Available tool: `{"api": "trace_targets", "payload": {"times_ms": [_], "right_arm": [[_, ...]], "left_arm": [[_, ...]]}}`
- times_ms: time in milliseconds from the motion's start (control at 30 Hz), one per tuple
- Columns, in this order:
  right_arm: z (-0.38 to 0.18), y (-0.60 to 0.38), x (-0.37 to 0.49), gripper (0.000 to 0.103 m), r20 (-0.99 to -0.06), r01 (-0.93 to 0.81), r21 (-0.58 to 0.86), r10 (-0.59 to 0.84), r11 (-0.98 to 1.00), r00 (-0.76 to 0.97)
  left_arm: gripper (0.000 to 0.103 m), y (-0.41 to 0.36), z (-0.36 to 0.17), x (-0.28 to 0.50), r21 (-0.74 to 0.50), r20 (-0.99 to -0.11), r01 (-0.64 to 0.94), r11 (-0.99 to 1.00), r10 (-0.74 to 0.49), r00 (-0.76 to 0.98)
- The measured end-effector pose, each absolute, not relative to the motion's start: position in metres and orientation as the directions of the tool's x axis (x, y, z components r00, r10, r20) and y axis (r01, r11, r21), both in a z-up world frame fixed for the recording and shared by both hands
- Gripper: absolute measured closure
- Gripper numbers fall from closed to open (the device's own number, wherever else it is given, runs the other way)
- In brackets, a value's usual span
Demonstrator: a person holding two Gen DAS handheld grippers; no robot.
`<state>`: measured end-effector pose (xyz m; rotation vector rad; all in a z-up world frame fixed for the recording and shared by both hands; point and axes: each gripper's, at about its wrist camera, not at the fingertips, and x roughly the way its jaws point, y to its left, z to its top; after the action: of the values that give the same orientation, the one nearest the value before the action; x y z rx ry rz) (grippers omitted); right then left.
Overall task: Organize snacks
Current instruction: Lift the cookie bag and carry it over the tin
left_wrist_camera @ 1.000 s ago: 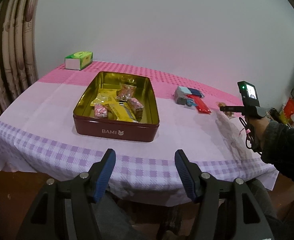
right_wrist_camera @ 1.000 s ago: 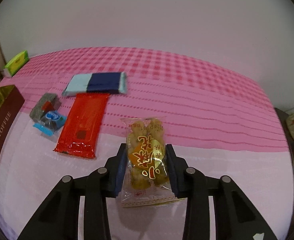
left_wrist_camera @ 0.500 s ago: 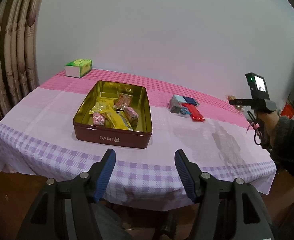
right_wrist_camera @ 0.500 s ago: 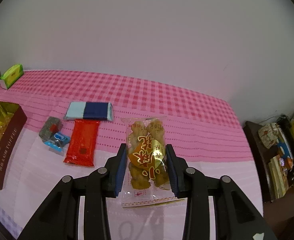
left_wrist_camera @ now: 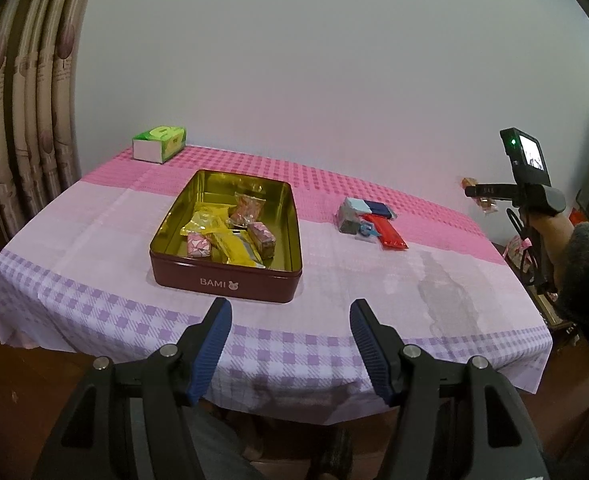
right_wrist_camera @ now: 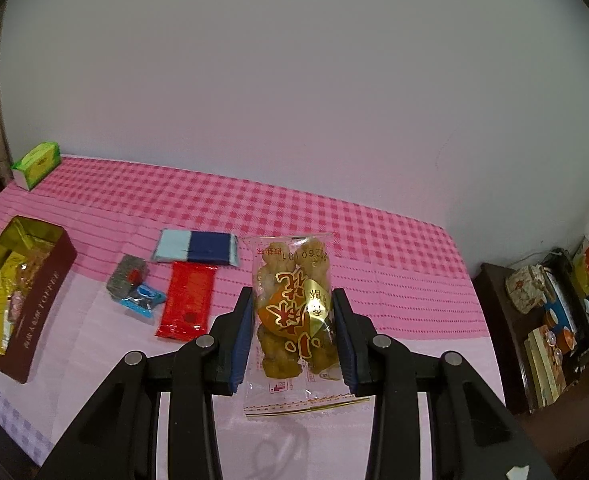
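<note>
My right gripper (right_wrist_camera: 293, 306) is shut on a clear packet of fried twists (right_wrist_camera: 294, 312) and holds it well above the table's right part; it also shows in the left wrist view (left_wrist_camera: 479, 196). A maroon tin (left_wrist_camera: 226, 276) with a gold inside holds several wrapped snacks; it shows at the left in the right wrist view (right_wrist_camera: 22, 300). A red packet (right_wrist_camera: 186, 306), a blue-and-navy packet (right_wrist_camera: 196, 246) and a small grey and blue sweet (right_wrist_camera: 134, 284) lie on the cloth. My left gripper (left_wrist_camera: 290, 316) is open and empty, off the table's front edge.
A green tissue box (left_wrist_camera: 159, 142) stands at the far left corner of the table (left_wrist_camera: 94, 220). A curtain (left_wrist_camera: 18, 120) hangs at the left. A dark cabinet with cluttered items (right_wrist_camera: 554, 320) stands right of the table.
My right gripper has lifted the twists packet up and back from the table. My left gripper has drawn back from the tin.
</note>
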<state>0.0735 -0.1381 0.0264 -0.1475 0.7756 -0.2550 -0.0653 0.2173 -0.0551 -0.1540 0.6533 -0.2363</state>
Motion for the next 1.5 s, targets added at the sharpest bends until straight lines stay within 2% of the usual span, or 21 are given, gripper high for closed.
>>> {"api": "trace_targets", "payload": {"times_ms": [633,1167,1500], "right_arm": [[0.048,-0.027,0.087,0.069,-0.638,0.012,-0.253,-0.176,0.967,0.75],[0.047,0.052,0.095,0.069,-0.641,-0.096,-0.276,-0.109,0.956,0.76],[0.035,0.099,0.111,0.069,-0.663,-0.169,-0.291,-0.071,0.942,0.745]], "left_arm": [[0.04,0.23,-0.052,-0.065,-0.236,-0.578,0.122,0.964,-0.24,0.78],[0.04,0.239,-0.052,-0.064,-0.25,-0.58,0.087,0.964,-0.221,0.784],[0.04,0.252,-0.061,-0.056,-0.276,-0.615,0.029,0.961,-0.2,0.763]]}}
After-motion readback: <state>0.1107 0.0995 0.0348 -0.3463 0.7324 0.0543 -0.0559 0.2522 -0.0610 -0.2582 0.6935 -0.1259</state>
